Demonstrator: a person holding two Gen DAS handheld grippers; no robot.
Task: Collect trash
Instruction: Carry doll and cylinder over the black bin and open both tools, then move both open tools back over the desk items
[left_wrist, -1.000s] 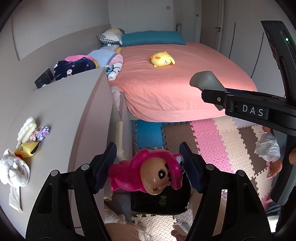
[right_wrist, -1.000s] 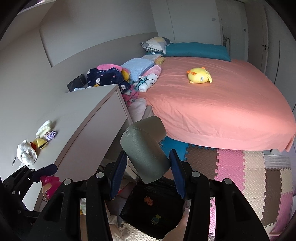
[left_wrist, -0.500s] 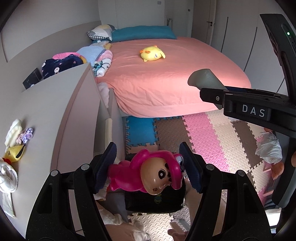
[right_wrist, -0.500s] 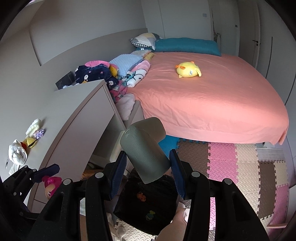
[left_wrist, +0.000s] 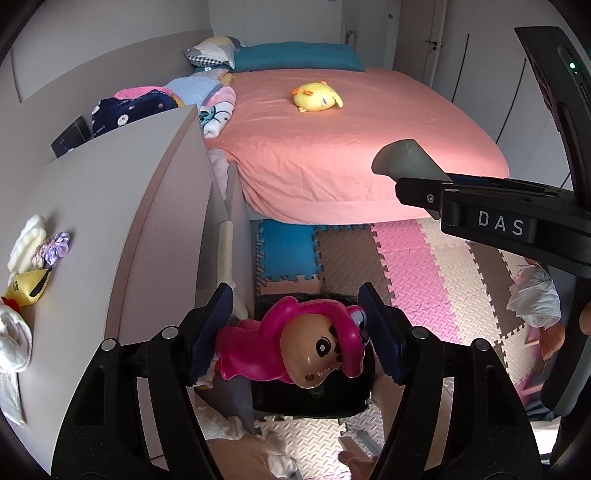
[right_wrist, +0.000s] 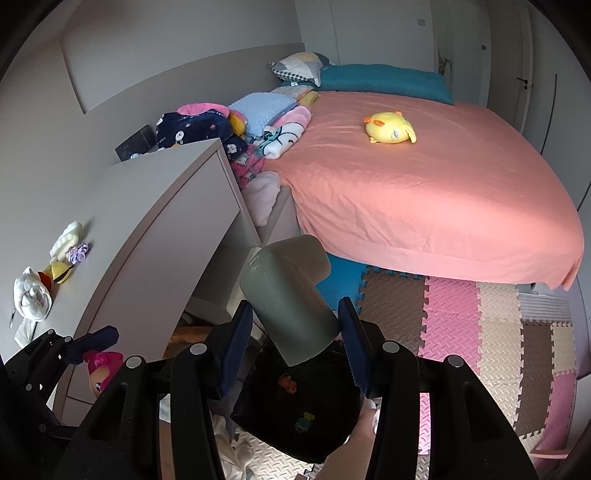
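My left gripper (left_wrist: 295, 332) is shut on a pink doll-shaped toy bottle (left_wrist: 295, 343) with a cartoon face, held over a black bin (left_wrist: 314, 398) on the floor. My right gripper (right_wrist: 295, 334) is shut on a grey-green foam cylinder (right_wrist: 291, 299), held above the same black bin (right_wrist: 295, 410). The right gripper with the cylinder (left_wrist: 406, 160) shows at the right of the left wrist view. The left gripper and pink toy (right_wrist: 101, 373) show at the lower left of the right wrist view.
A beige cabinet (left_wrist: 110, 221) stands at the left, with a white cloth (left_wrist: 11, 339), a yellow packet (left_wrist: 31, 288) and hair ties on top. A bed with a pink sheet (left_wrist: 351, 147) carries a yellow plush (left_wrist: 316, 96). Crumpled white trash (left_wrist: 533, 299) lies on the foam floor mats at right.
Both views have shifted slightly, first left then back right, with the cabinet and bed sliding in frame. Both grippers keep hold of their objects over the bin.
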